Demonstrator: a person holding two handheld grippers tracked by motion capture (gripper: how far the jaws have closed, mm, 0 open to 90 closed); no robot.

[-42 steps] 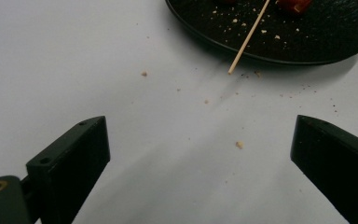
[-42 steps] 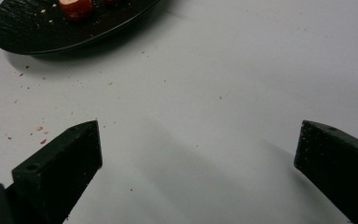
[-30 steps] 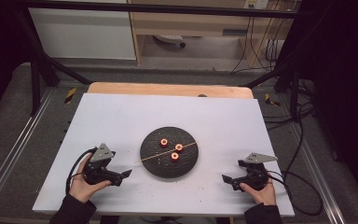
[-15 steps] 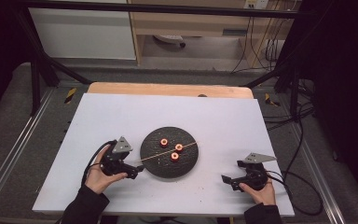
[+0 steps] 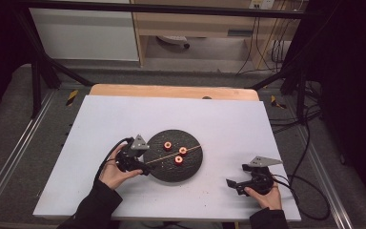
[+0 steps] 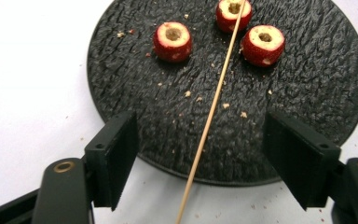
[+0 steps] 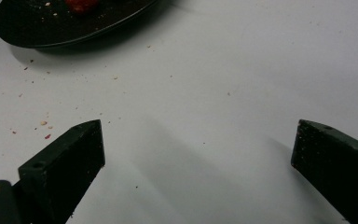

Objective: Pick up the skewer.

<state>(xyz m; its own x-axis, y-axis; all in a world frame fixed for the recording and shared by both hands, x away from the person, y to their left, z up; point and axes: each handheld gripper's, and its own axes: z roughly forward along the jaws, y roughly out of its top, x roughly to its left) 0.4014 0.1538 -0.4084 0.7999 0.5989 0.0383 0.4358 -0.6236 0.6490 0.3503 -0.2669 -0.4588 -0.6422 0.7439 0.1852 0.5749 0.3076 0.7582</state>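
On the plate (image 6: 307,70), the skewer (image 6: 212,112) runs lengthwise between the left tool's (image 6: 200,154) spread jaws.

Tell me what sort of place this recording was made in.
Probably a lab or workshop recording station, not a kitchen: a white table framed by dark metal struts, loose cables trailing on grey floor, plain cabinets behind. The person's handheld left gripper and right gripper fit that.

Between my left gripper (image 6: 200,154) jaws the wooden skewer (image 6: 212,107) lies free on the black plate (image 6: 307,84), with room on both sides. Further along it, three red fruit pieces (image 6: 173,41) stand close. My right gripper (image 7: 196,158) has bare white table (image 7: 242,74) ahead.
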